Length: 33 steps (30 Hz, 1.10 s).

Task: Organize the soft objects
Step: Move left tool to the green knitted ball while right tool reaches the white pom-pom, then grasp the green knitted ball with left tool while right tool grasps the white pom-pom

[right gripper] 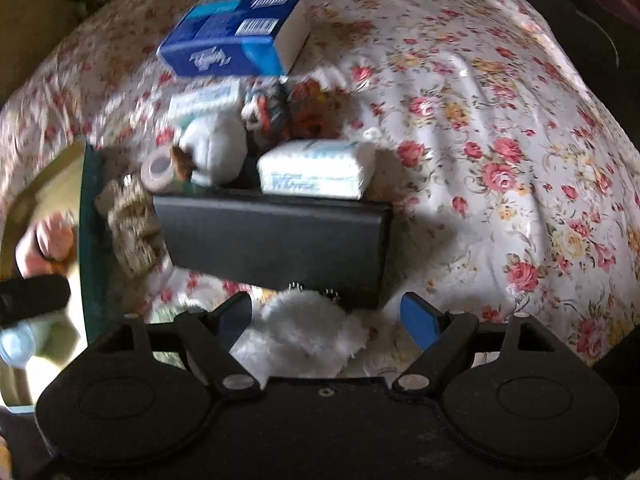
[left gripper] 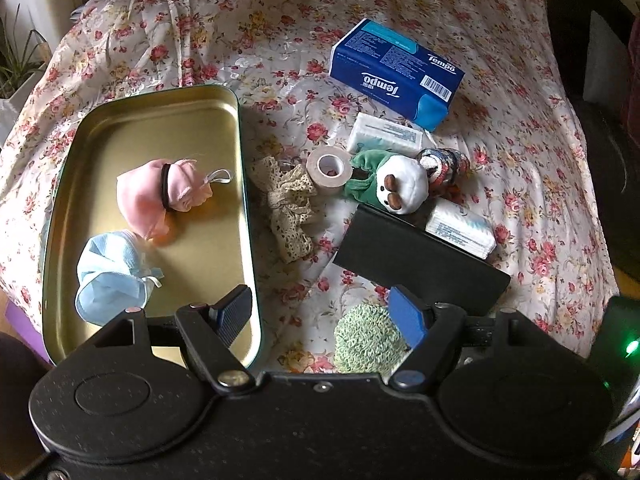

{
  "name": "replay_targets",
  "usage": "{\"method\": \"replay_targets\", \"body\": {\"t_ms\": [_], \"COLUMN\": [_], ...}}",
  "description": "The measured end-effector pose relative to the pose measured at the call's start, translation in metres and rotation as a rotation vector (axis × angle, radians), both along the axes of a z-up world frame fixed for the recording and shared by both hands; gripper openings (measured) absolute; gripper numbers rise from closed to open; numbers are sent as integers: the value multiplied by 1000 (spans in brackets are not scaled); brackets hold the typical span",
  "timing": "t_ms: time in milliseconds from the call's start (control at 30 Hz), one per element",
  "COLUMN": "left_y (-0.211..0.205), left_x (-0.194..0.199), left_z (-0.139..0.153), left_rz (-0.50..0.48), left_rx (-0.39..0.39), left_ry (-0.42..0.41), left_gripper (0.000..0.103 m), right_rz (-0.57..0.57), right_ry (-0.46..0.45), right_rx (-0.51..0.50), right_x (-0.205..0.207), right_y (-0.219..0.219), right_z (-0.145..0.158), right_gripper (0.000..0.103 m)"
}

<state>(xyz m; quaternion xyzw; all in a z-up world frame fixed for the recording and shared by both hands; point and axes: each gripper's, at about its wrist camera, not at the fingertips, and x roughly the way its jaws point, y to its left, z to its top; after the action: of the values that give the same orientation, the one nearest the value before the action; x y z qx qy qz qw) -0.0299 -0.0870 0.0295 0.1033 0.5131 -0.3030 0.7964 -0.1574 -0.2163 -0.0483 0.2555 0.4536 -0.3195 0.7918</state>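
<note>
A gold metal tin point(left gripper: 120, 128) lies open on the left and holds a pink cloth bundle point(left gripper: 160, 196) and a light blue one point(left gripper: 112, 280). My left gripper point(left gripper: 324, 320) is open and empty over the tin's right rim, with a green knitted pad point(left gripper: 366, 340) by its right finger. A beige lace scrunchie point(left gripper: 288, 208) and a panda plush point(left gripper: 396, 184) lie right of the tin. My right gripper point(right gripper: 328, 318) is open just above a white fluffy item point(right gripper: 308, 332). The tin point(right gripper: 90, 208) shows at the left of the blurred right wrist view.
On the floral cloth point(left gripper: 500, 80) lie a black box point(left gripper: 420, 260), a blue Tempo tissue box point(left gripper: 396, 72), two white tissue packs point(left gripper: 384, 136), a tape roll point(left gripper: 328, 168) and patterned tape rolls point(left gripper: 444, 164). The table drops off at the right and far edges.
</note>
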Motion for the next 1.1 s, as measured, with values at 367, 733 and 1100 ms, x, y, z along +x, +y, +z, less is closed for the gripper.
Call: {"method": "replay_targets", "body": {"t_ms": [367, 733, 1100], "left_y": [-9, -7, -9], "left_x": [-8, -8, -7], "left_z": [-2, -5, -10], "left_rz": [-37, -38, -40], "left_rx": [10, 27, 39], "left_ry": [-2, 1, 15], "left_gripper": [71, 71, 71], "right_rz": [59, 97, 231], "right_ry": [46, 0, 36], "right_rx": [-47, 72, 62], "right_x": [-31, -22, -9], "right_y": [-2, 11, 36], "right_z": [9, 4, -7], "right_gripper": [85, 85, 41]}}
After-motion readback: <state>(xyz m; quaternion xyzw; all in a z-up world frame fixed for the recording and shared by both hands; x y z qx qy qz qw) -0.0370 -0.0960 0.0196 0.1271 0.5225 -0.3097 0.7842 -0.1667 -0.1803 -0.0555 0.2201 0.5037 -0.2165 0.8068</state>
